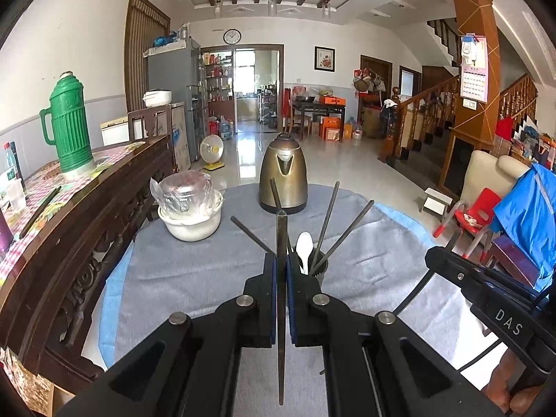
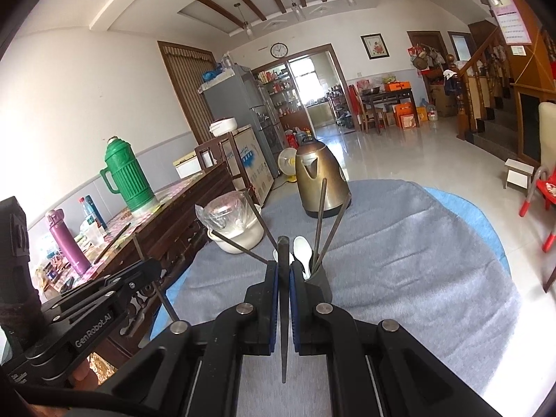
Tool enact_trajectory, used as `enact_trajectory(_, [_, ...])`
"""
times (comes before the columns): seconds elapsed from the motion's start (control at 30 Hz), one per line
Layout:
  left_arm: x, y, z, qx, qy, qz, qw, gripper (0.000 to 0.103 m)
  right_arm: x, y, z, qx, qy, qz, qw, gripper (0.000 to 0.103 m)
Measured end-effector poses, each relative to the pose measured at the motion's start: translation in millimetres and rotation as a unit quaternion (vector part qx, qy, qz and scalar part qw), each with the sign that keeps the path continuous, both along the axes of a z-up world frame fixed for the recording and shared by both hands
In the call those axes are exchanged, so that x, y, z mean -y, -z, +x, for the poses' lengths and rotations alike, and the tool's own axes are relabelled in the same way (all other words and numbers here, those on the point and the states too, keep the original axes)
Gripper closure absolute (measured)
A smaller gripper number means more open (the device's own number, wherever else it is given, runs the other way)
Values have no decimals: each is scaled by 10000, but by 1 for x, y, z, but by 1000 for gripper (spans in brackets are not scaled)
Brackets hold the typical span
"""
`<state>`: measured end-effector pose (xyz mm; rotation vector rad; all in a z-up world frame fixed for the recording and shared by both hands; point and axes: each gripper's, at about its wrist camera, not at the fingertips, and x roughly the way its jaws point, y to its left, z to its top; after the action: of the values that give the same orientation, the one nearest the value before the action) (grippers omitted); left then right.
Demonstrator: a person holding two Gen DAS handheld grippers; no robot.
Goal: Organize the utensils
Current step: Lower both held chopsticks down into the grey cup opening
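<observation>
Each gripper, left (image 1: pixel 280 271) and right (image 2: pixel 284 274), clenches one dark tapered chopstick (image 1: pixel 280 295); lower tips first into the dark cylindrical holder (image 1: pixel 319 271), clear of the white plastic spoon (image 1: pixel 304 248).

Matte black left gripper (image 1: pixel 280 271) and right gripper (image 2: pixel 284 274): blue-lined fingers (image 1: pixel 270 278), silver pivot screws, white lettering

White walls (image 1: pixel 69 34) enclose a glossy tiled floor (image 1: pixel 340 160). Far: wall clock (image 1: pixel 232 36), grey refrigerator (image 1: pixel 173 80), lit kitchen doorway (image 1: pixel 255 83). Right: wooden staircase (image 1: pixel 431 104). Left: carved wooden sideboard (image 1: pixel 104 215).
</observation>
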<state>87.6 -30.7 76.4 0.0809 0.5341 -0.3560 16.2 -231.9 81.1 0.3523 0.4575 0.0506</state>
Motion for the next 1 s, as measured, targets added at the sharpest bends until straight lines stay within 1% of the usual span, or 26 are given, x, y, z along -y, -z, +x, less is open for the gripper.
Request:
enact_trajectory(0.47, [6,-19,16,135,181,-145,9996,97,4,-22,9,201,-7,-212,9996,97])
enact_trajectory(1.0, [16,-43,35,443,234,-104,9987,97,-1,-50,31,421,-69,-534,9977,97])
